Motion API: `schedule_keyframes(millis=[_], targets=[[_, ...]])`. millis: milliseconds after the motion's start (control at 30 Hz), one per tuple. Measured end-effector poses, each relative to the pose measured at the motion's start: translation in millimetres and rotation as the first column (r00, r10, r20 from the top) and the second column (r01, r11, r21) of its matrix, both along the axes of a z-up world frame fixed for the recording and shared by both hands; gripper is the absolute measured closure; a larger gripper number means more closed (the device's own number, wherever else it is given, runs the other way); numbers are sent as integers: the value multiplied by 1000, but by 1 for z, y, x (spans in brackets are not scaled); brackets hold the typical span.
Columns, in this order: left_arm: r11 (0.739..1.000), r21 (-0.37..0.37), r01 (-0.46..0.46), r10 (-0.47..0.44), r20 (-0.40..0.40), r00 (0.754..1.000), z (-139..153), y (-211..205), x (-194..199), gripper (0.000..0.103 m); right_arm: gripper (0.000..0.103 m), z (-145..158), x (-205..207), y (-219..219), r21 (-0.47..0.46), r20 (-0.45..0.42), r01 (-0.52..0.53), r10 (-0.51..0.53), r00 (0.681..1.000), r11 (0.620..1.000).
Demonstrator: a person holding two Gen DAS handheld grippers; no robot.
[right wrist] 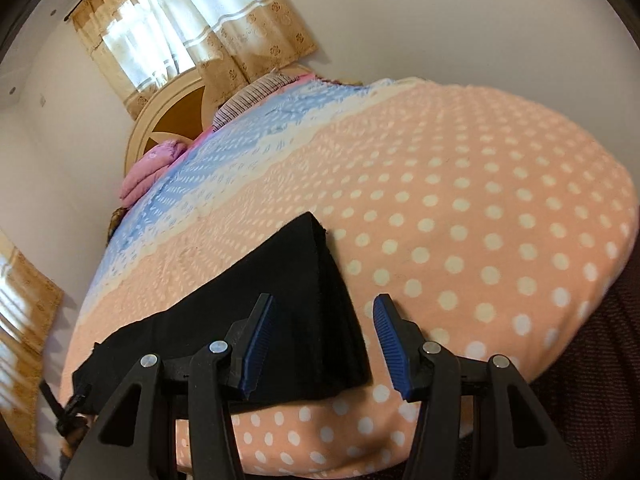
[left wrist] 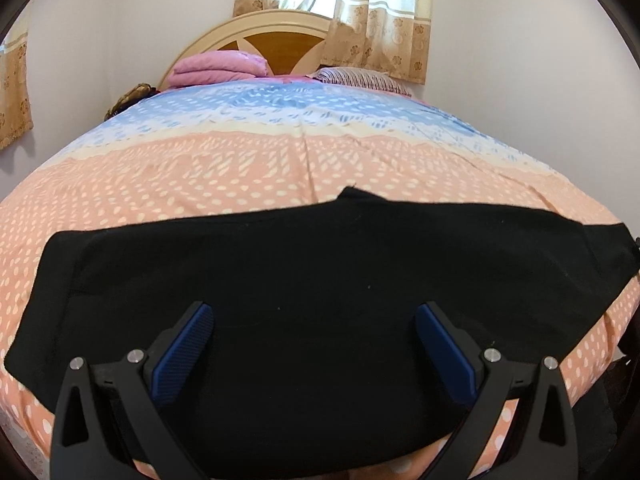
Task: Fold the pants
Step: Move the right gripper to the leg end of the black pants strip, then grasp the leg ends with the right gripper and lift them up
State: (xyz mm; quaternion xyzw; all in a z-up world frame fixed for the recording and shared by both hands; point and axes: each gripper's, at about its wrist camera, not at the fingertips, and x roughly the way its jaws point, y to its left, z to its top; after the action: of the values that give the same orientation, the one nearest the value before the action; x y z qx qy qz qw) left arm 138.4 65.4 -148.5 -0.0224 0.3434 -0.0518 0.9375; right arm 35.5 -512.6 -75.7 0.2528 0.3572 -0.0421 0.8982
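Note:
Black pants (left wrist: 312, 264) lie flat across the near part of the bed, folded lengthwise. My left gripper (left wrist: 316, 316) is open and empty, hovering over the middle of the pants. In the right wrist view the cuff end of the pants (right wrist: 320, 320) shows stacked layers. My right gripper (right wrist: 324, 312) is open with its jaws on either side of that end edge, not closed on it.
The bed has a peach polka-dot and blue bedspread (left wrist: 280, 160). A folded pink blanket (left wrist: 218, 68) and a striped pillow (left wrist: 360, 78) lie by the wooden headboard (left wrist: 276, 40). Curtains (left wrist: 340, 8) hang behind. The bed's near edge (right wrist: 340, 452) is just below the right gripper.

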Motion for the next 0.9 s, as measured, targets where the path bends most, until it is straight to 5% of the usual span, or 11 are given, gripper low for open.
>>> schedule_keyframes(millis=[500, 667, 900], targets=[[1000, 19, 6, -6, 2, 1000, -8, -1, -1, 0, 54, -11, 3, -1, 52, 14, -129, 128, 992, 990], [1000, 18, 5, -5, 3, 1000, -9, 0, -2, 0, 84, -19, 16, -12, 120, 1, -98, 99, 995, 988], [1000, 19, 4, -4, 4, 1000, -9, -1, -2, 0, 90, -24, 5, -16, 219, 54, -112, 103, 993, 969]])
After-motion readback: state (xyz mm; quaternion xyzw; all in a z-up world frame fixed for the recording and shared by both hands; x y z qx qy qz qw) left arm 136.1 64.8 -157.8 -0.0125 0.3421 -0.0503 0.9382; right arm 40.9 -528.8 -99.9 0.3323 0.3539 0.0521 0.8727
